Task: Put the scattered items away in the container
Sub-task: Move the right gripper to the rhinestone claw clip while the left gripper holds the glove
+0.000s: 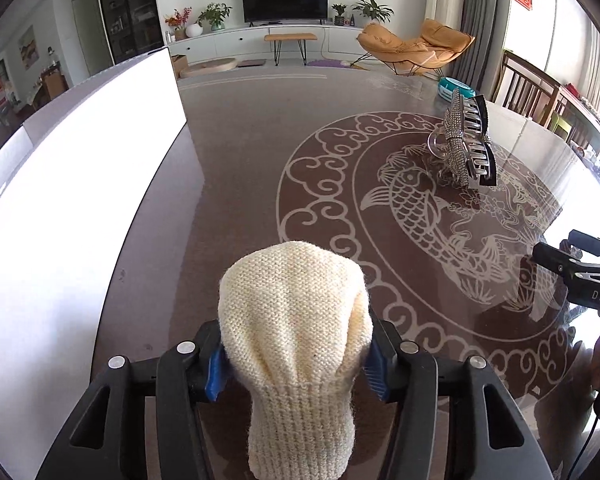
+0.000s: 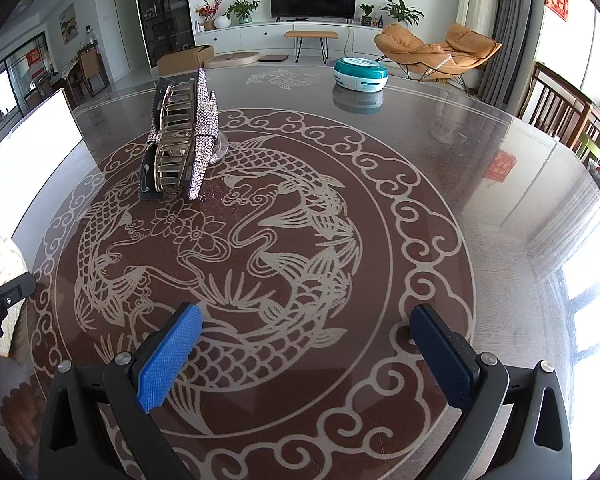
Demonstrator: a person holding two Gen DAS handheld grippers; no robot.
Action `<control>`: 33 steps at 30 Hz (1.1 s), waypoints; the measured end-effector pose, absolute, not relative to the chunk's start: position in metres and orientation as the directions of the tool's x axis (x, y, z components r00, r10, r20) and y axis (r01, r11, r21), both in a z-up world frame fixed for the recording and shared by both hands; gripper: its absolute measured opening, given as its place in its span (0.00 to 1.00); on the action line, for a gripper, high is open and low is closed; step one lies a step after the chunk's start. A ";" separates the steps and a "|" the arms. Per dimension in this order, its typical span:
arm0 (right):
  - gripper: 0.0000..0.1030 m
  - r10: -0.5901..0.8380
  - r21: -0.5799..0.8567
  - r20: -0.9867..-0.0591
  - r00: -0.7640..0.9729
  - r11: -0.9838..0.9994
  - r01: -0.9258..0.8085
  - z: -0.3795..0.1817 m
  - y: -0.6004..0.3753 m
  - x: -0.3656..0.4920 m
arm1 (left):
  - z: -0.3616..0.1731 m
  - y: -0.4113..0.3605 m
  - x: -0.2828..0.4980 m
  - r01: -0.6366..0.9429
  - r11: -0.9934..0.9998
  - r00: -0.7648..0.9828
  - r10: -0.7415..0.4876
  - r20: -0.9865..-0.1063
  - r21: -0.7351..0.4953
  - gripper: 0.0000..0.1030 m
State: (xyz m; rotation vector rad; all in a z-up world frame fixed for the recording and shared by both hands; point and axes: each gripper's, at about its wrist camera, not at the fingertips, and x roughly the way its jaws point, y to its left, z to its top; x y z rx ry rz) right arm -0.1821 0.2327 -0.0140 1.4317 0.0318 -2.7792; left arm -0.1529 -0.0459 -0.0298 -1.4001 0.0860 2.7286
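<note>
My left gripper (image 1: 296, 360) is shut on a cream knitted piece (image 1: 296, 320) and holds it above the table; the piece also shows at the left edge of the right wrist view (image 2: 4, 264). The white container (image 1: 80, 184) stands just left of it, its wall bright and overexposed. A rhinestone hair claw (image 1: 466, 140) stands on the table at the far right; in the right wrist view it (image 2: 184, 144) is ahead and to the left. My right gripper (image 2: 304, 356) is open and empty above the fish pattern.
A teal and white round tin (image 2: 360, 74) sits near the far edge of the round glass-topped table (image 2: 500, 200). Wooden chairs (image 2: 560, 108) stand at the right. The right gripper shows at the right edge of the left wrist view (image 1: 580, 268).
</note>
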 end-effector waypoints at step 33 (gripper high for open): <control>1.00 -0.004 -0.011 -0.814 -0.580 -1.000 0.023 -0.014 0.233 -0.182 | -0.037 -0.051 -0.155 -0.056 -0.998 -0.555 0.028 -0.831 0.003 1.00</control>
